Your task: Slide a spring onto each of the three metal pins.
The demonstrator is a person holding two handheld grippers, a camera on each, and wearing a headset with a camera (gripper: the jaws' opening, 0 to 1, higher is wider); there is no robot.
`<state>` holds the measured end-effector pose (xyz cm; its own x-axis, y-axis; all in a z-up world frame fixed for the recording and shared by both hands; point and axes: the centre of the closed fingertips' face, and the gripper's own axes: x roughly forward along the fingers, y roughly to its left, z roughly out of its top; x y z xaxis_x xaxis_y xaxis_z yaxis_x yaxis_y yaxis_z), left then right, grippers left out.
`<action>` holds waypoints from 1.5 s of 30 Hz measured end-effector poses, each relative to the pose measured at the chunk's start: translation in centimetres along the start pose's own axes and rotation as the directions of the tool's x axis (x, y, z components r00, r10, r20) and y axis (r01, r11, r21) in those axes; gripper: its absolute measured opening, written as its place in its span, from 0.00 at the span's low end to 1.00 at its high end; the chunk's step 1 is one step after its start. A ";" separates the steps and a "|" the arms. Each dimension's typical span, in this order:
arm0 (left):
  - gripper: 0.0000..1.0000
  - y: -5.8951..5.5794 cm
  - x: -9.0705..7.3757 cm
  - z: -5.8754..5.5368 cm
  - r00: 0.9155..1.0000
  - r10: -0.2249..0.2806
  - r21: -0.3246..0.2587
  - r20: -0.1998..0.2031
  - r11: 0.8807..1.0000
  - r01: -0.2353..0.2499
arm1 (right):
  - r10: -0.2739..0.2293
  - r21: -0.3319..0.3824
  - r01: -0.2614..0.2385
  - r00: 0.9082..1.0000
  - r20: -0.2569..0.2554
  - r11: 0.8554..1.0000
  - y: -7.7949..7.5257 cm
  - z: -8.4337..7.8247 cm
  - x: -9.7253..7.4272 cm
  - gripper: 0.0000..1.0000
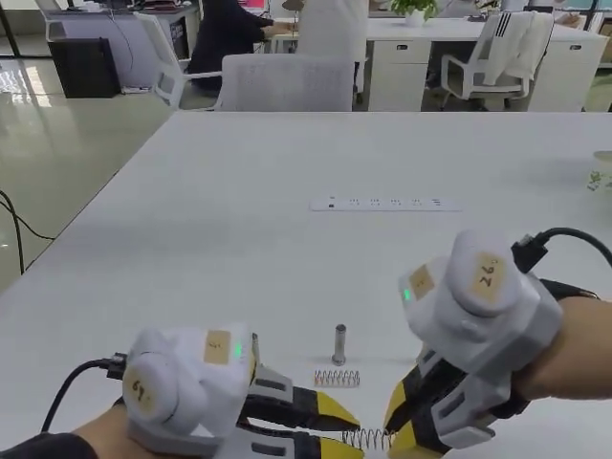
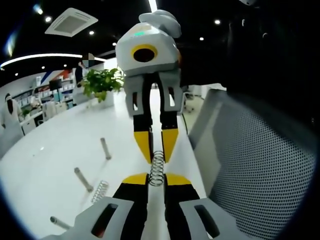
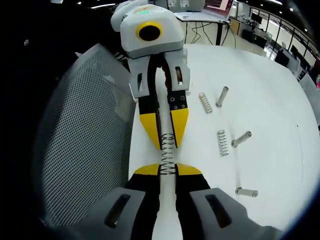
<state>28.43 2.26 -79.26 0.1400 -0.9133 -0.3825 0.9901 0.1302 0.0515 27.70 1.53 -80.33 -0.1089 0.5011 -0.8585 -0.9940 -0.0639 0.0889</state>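
The left claw (image 2: 156, 179) and the right claw (image 3: 167, 170) face each other tip to tip low over the white tabletop (image 1: 239, 239). Each is pinched onto one end of the same small wire spring (image 2: 156, 167), which spans the short gap between them. To one side of that held spring lie two loose springs (image 3: 221, 142) and the three short metal pins (image 3: 241, 139), all apart from it and every pin bare. The spring looks light, thin and bouncy. Squeezed hard across its coils it may bow or flick away, so a hold near one end, leaving the other end's bore free for a pin, seems soundest. The smooth pins would likely roll or tip at a nudge.
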 end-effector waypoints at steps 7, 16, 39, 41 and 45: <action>0.03 0.0 0.1 -0.1 1.000 0.001 0.035 -0.013 0.999 0.000 | -0.007 0.006 0.007 1.000 0.019 1.000 0.0 0.4 -0.7 0.07; 0.03 0.3 0.1 -0.3 1.000 0.015 0.046 -0.020 0.999 -0.014 | -0.033 0.004 0.033 0.996 0.086 0.999 -0.2 2.5 -1.9 0.07; 0.02 0.7 0.1 0.0 0.999 0.032 0.031 0.003 0.999 -0.032 | -0.060 -0.015 0.063 0.984 0.168 0.998 -0.2 5.8 -2.0 0.08; 0.02 0.7 0.1 -0.1 0.999 0.032 0.028 0.001 0.999 -0.032 | -0.061 -0.009 0.063 0.986 0.155 0.998 -0.3 5.6 -1.9 0.09; 0.02 0.6 0.2 -0.1 1.000 0.028 0.026 -0.003 0.999 -0.028 | -0.060 -0.002 0.061 0.989 0.131 0.998 -0.3 5.3 -1.6 0.10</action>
<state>29.01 2.22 -79.42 0.1681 -0.9079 -0.3841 0.9855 0.1460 0.0861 28.10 5.30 -76.31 -0.0493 0.6132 -0.7884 -0.9988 -0.0350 0.0352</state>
